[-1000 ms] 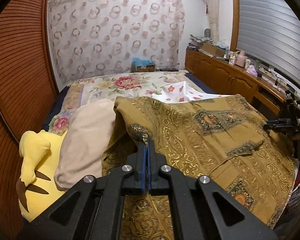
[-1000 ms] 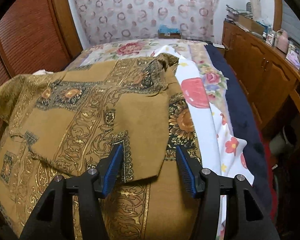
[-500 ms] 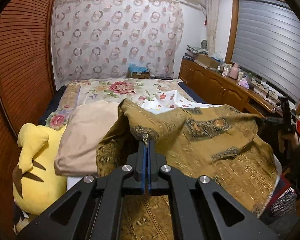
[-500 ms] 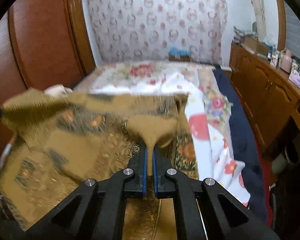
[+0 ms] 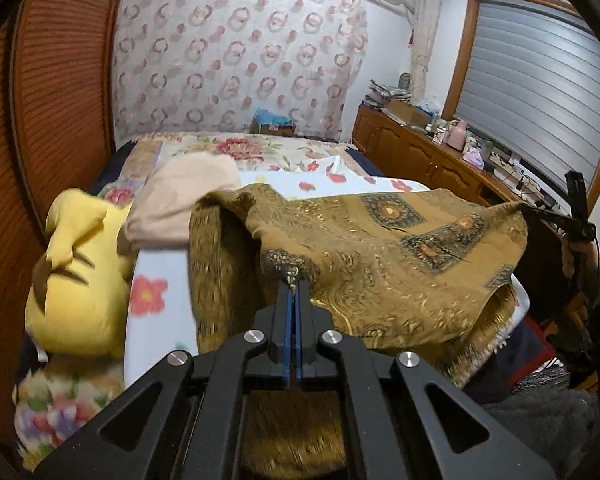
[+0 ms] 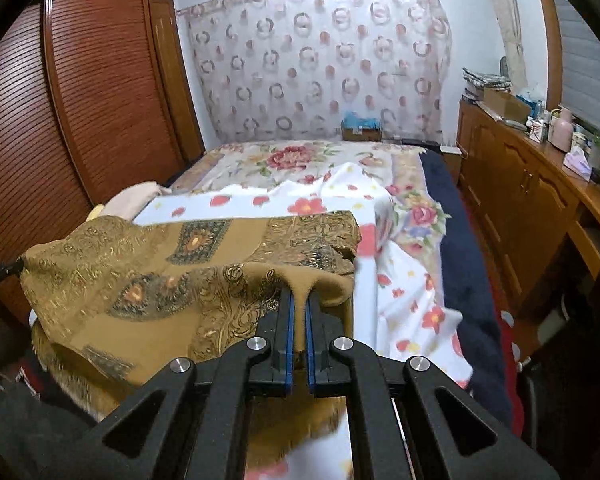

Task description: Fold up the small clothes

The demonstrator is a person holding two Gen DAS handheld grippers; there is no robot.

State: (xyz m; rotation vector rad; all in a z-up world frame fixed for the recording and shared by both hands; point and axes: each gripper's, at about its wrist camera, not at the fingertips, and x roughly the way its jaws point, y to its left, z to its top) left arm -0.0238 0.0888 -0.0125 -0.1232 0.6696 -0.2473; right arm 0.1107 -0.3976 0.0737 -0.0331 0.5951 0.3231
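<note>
A mustard-gold patterned garment (image 5: pixel 380 256) hangs stretched between my two grippers above the near end of the bed. My left gripper (image 5: pixel 293 285) is shut on its left edge. My right gripper (image 6: pixel 299 296) is shut on its right edge; the garment (image 6: pixel 160 276) spreads left from it. The right gripper also shows at the right edge of the left wrist view (image 5: pixel 576 216), holding the far corner. The garment's lower part droops below the fingers, partly hidden.
The bed has a white flowered sheet (image 6: pixel 404 280) and a floral cover (image 6: pixel 284 160). A yellow plush toy (image 5: pixel 80 272) and a beige pillow (image 5: pixel 180 204) lie at its left. A wooden wardrobe (image 6: pixel 60 120) stands left, a wooden cabinet (image 6: pixel 540 208) right.
The right gripper closed on the garment's edge. Both grippers then rose and pulled back, lifting the garment off the bed and stretching it between them.
</note>
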